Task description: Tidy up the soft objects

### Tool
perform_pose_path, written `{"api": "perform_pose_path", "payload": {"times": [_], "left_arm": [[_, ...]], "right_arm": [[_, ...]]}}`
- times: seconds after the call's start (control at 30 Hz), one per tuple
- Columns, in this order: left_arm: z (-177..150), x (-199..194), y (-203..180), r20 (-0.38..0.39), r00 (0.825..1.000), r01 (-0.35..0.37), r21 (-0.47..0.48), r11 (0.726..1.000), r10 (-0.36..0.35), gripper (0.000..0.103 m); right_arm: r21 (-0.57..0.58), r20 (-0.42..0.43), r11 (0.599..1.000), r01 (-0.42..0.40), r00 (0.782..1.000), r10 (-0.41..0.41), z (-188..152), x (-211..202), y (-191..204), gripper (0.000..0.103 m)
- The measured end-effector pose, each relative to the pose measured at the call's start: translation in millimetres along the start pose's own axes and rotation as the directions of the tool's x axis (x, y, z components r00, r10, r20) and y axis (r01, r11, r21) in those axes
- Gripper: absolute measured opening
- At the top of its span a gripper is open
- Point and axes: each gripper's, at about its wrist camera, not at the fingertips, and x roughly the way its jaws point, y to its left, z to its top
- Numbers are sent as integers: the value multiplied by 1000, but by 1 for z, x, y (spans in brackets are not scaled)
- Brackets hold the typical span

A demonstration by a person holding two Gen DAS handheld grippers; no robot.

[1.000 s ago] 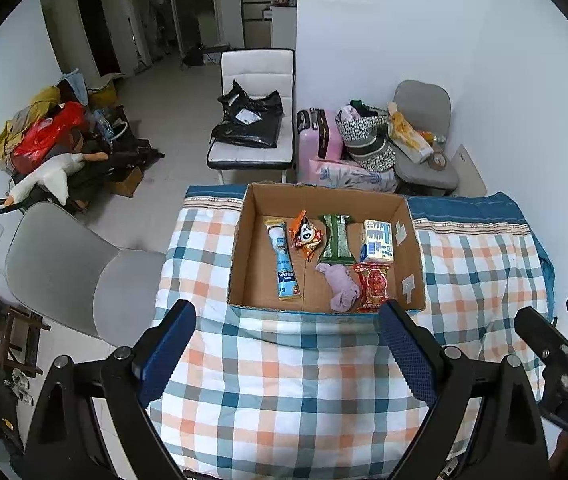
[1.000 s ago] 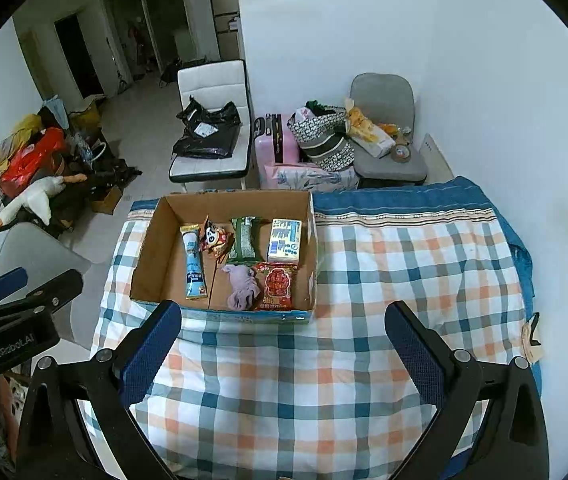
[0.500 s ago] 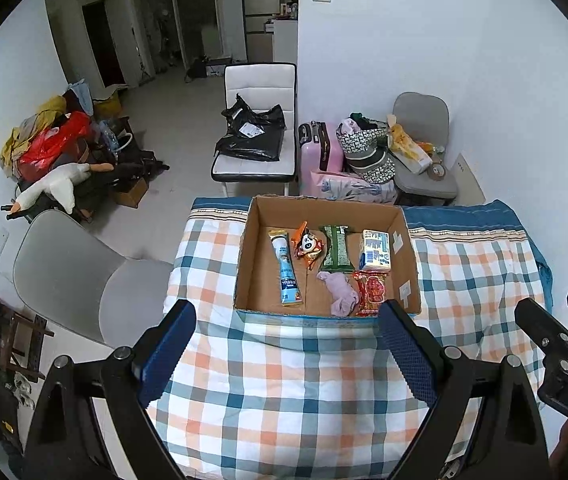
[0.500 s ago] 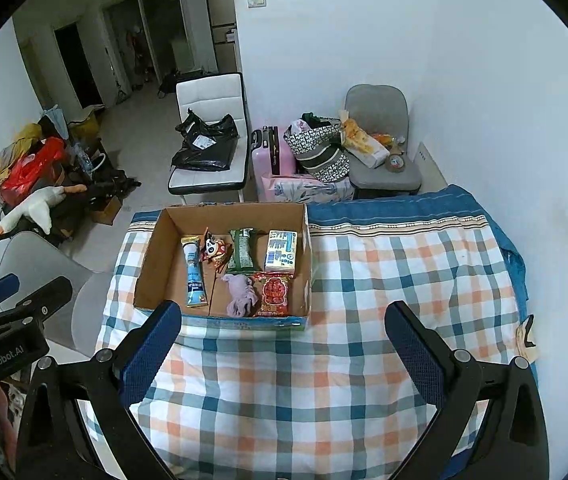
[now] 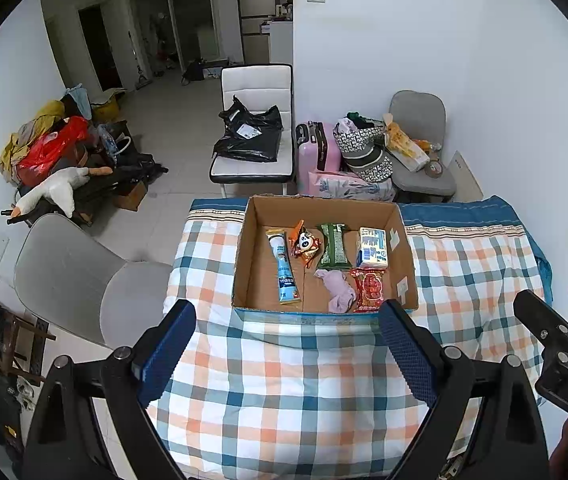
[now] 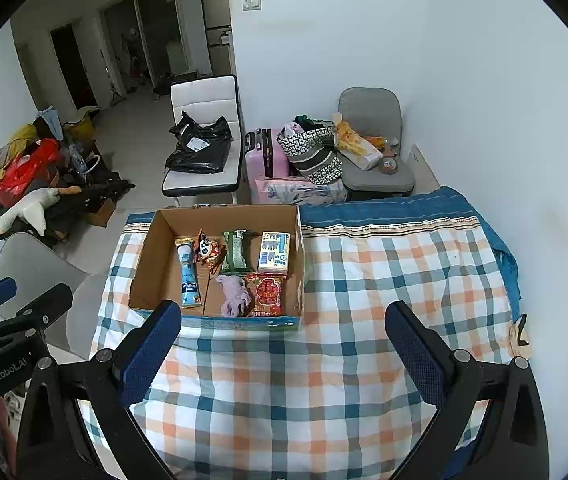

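Note:
An open cardboard box [image 5: 403, 248] [image 6: 144, 264] stands on the plaid tablecloth [image 5: 284, 392] [image 6: 383, 280]. Inside lie a blue tube [image 5: 285, 268] [image 6: 188, 276], a panda snack pack [image 5: 304, 243] [image 6: 208, 250], a green pack [image 5: 332, 246] [image 6: 235, 256], a white-blue carton [image 5: 372, 247] [image 6: 274, 258], a purple cloth [image 5: 339, 290] [image 6: 235, 294] and a red packet [image 5: 368, 290] [image 6: 268, 294]. My left gripper [image 5: 287, 352] is open and empty, held high in front of the box. My right gripper [image 6: 284, 354] is open and empty, to the box's right front.
A grey chair [image 5: 80, 280] stands left of the table. Beyond the table are a white chair with a black bag [image 5: 252, 136], a pink suitcase [image 5: 317, 152], patterned bags and a second grey chair [image 5: 423, 160]. A white wall is at the right.
Both grippers have risen and drawn back from the table; the box looks smaller and more of the room shows. Both stay open and empty.

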Motion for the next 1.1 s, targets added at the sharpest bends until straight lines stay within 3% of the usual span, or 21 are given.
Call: {"api": "perform_pose_path", "payload": {"times": [1.1], "left_arm": [[0, -9, 0, 13, 1000, 5, -5, 1000, -5, 93]], "right_arm": [[11, 19, 1000, 28, 999, -28, -2, -17, 1, 103]]}}
